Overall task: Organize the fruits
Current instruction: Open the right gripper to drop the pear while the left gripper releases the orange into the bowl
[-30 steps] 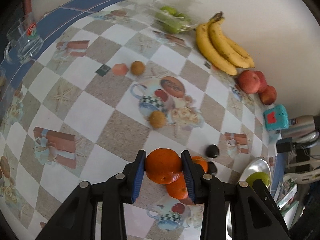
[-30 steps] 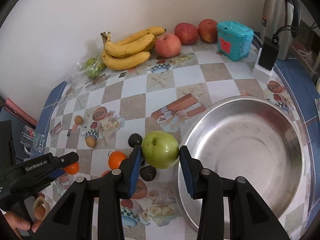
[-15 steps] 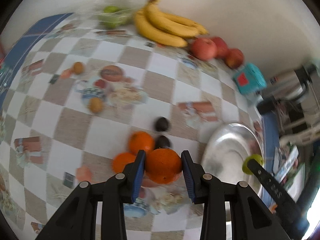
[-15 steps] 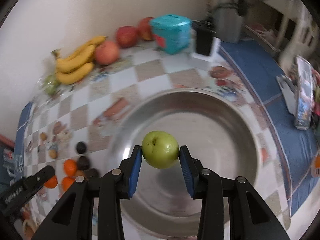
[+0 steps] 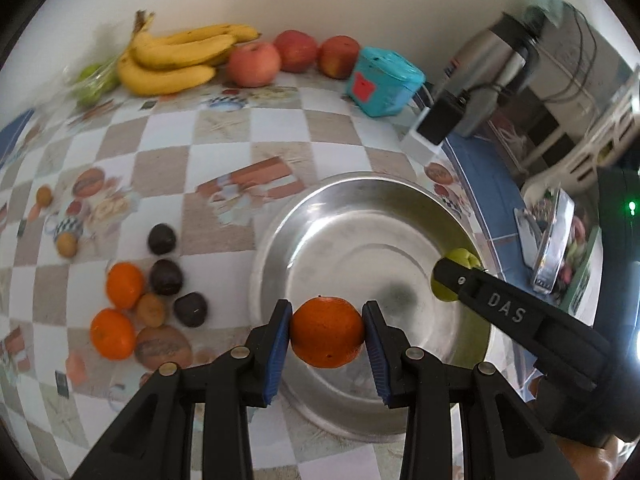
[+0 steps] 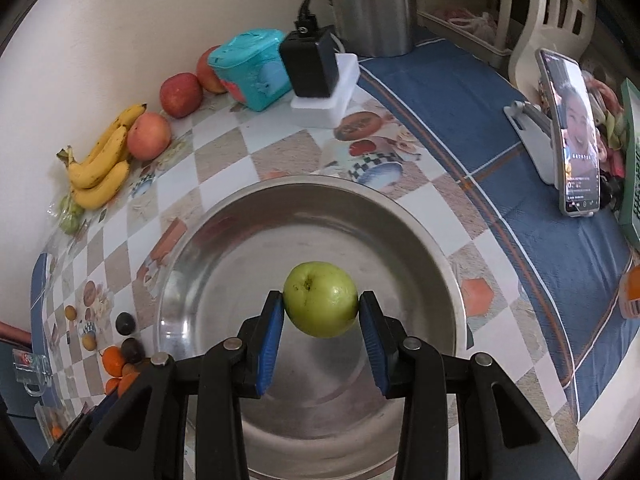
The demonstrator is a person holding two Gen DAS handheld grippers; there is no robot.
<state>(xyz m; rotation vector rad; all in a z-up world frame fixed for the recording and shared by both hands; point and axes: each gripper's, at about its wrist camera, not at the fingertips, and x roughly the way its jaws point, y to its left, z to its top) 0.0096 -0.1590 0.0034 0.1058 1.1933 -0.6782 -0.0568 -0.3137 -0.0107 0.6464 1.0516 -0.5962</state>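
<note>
Barely begun: the bowl (image 6: pixel 424 216) at frame center holds no fruit yet. The left gripper (image 5: pixel 326 334) has its jaws clamped on an orange (image 5: pixel 326 332) over the bowl's near rim; the right gripper (image 6: pixel 321 312) grips a green apple (image 6: pixel 321 299) above its middle. Left on the desk (image 5: pixel 180 136): 2 oranges (image 5: pixel 125 285) and dark fruits (image 5: pixel 162 239) at lower left, bananas (image 5: pixel 176 60) and red apples (image 5: pixel 254 63) along the top.

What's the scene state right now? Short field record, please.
left gripper: shut on orange, over bowl's near rim
right gripper: shut on green apple, over bowl
bowl: steel, nothing lying in it
on table: two oranges, three dark fruits
by wall: bananas, three red apples
</note>
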